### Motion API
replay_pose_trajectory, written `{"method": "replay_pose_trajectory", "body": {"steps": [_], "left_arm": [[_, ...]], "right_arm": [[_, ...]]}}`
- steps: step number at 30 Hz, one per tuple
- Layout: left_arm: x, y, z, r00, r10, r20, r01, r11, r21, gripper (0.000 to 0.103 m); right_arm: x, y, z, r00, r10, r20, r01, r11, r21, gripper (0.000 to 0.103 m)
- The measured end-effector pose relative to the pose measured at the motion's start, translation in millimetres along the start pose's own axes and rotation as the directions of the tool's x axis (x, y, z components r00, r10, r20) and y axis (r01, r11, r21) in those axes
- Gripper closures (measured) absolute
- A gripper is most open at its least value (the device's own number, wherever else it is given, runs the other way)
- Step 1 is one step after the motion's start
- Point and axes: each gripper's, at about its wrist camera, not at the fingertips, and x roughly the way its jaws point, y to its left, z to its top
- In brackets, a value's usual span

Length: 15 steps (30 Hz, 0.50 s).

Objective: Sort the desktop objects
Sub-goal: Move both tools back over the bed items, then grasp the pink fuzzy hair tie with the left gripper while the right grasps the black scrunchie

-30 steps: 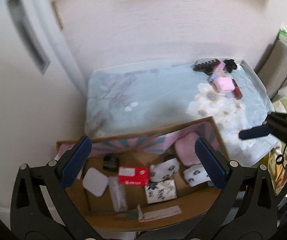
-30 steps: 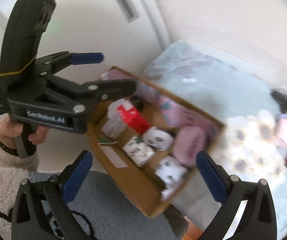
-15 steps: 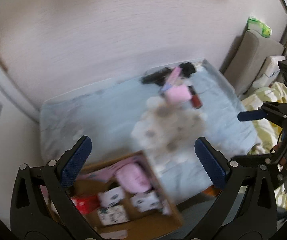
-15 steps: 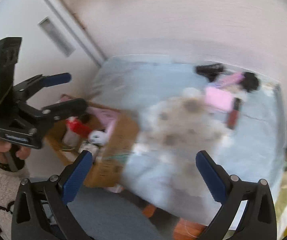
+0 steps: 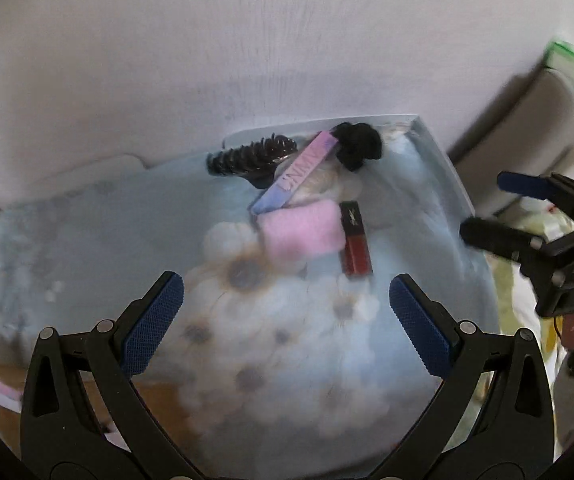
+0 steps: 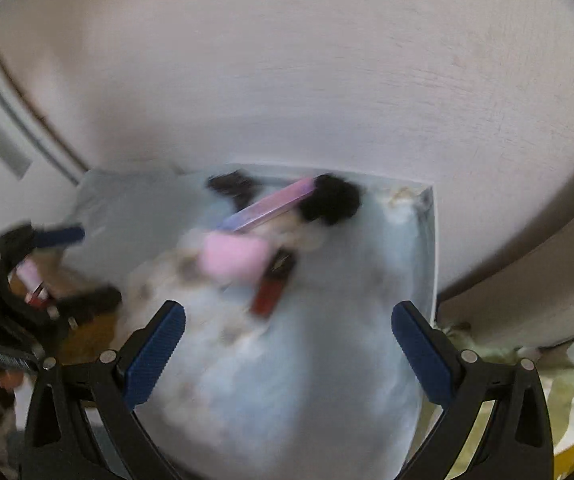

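Observation:
On the blue flowered tablecloth (image 5: 99,236) a small pile lies at the far right: a dark claw hair clip (image 5: 249,158), a long pink-violet box (image 5: 297,172), a black scrunchie (image 5: 357,146), a pink pouch (image 5: 303,232) and a red lip-gloss tube (image 5: 355,246). My left gripper (image 5: 287,324) is open and empty, short of the pile. My right gripper (image 6: 289,344) is open and empty, also short of the pile; that view is blurred, with the pouch (image 6: 233,256) and scrunchie (image 6: 329,200) ahead.
The cardboard box (image 5: 155,404) sits at the table's near-left edge, mostly out of view. A wall runs behind the table. A beige sofa (image 5: 527,120) stands to the right. The right gripper shows at the left wrist view's right edge (image 5: 527,216).
Both grippers swung right, away from the cardboard box and toward the pile at the table's far right. Both stayed open and empty.

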Motion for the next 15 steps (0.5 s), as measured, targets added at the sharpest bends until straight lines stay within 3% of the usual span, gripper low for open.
{"method": "replay_pose_trajectory", "body": {"steps": [8,15], "left_arm": [[81.5,-5.7,16.9,0.996,0.066,-0.054,-0.069,0.996,-0.063,0.000],[109.3,0.0,15.5,0.994,0.080,-0.077,-0.089,0.989,-0.122,0.002]], "right_arm": [[72.5,-21.5,32.9,1.000,0.009,-0.008,-0.009,0.999,-0.049,0.000],[109.8,-19.5,43.0,1.000,0.005,-0.008,-0.006,0.997,-0.073,0.003]]}}
